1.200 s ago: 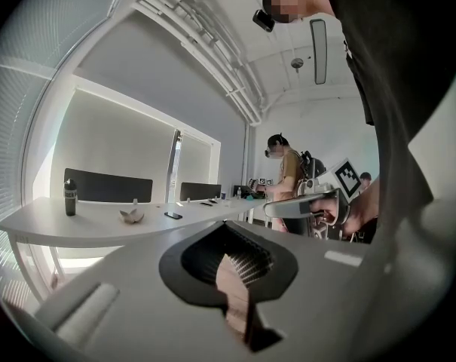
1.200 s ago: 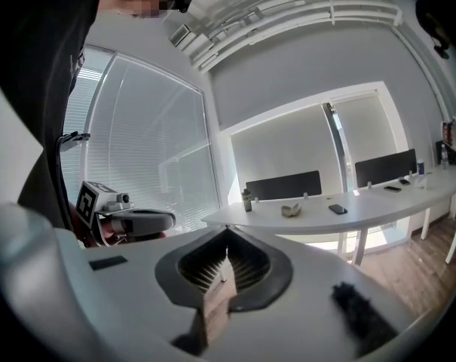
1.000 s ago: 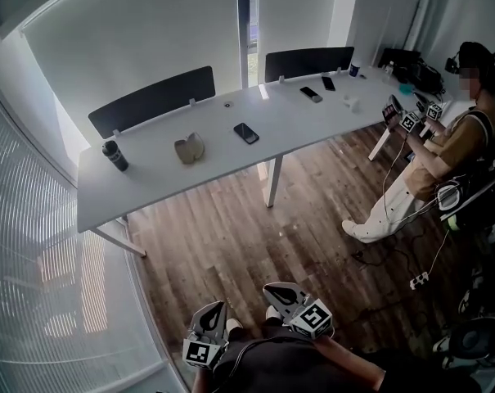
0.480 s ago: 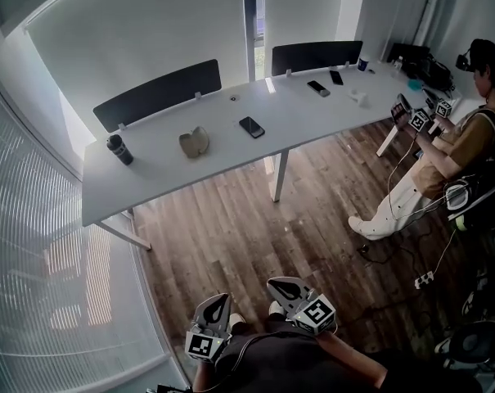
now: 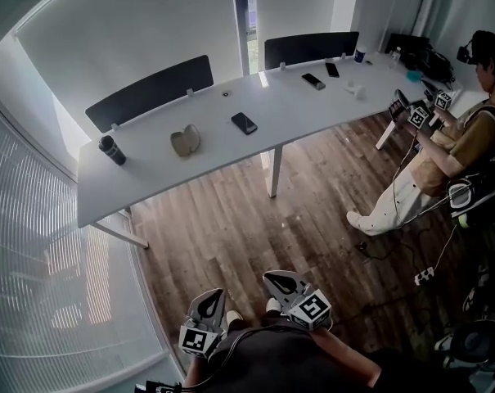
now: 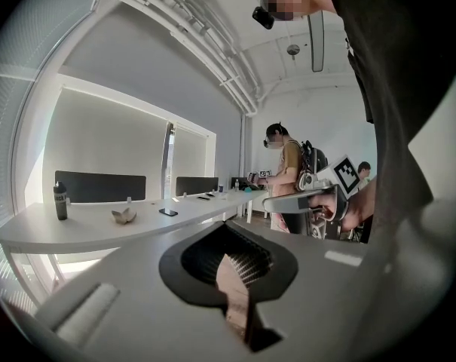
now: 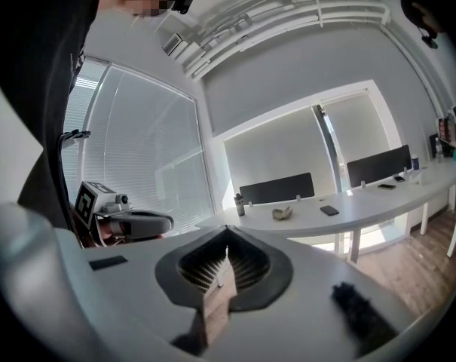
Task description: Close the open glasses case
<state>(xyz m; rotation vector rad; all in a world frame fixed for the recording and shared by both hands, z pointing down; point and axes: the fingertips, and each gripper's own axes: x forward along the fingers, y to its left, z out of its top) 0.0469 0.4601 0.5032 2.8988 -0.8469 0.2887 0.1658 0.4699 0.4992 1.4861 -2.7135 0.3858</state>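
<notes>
— So, what has changed over the last second?

— Very little. The head view has swung a touch, so the desk sits slightly differently in the upper half of the frame. The glasses case has not been moved: it lies left of centre in the upper part of the frame, with its 2 halves spread open.

— And the 2 hand-held grippers?

— Both stay at the bottom centre of the frame, close against the person's body. The left hand-held gripper is clenched, its ridged pads meeting with only a sliver of wood floor showing through, and nothing sits between them. The right hand-held gripper is clenched too, and equally empty.

— How far from the case are they?

— Well apart. A wide stretch of floor fills the middle of the frame between them and the desk. In both gripper views the case is only a small pale shape far off on the desktop.

— What else is on the desk near it?

— A dark bottle to its left and a phone to its right, neither touching it. Another person sits at the right edge of the frame.

— What does that mean for the task?

— I'd judge the closing has not begun. The person first has to get to the desk, then bring a hand-held gripper to the raised half so it can be folded down.
</notes>
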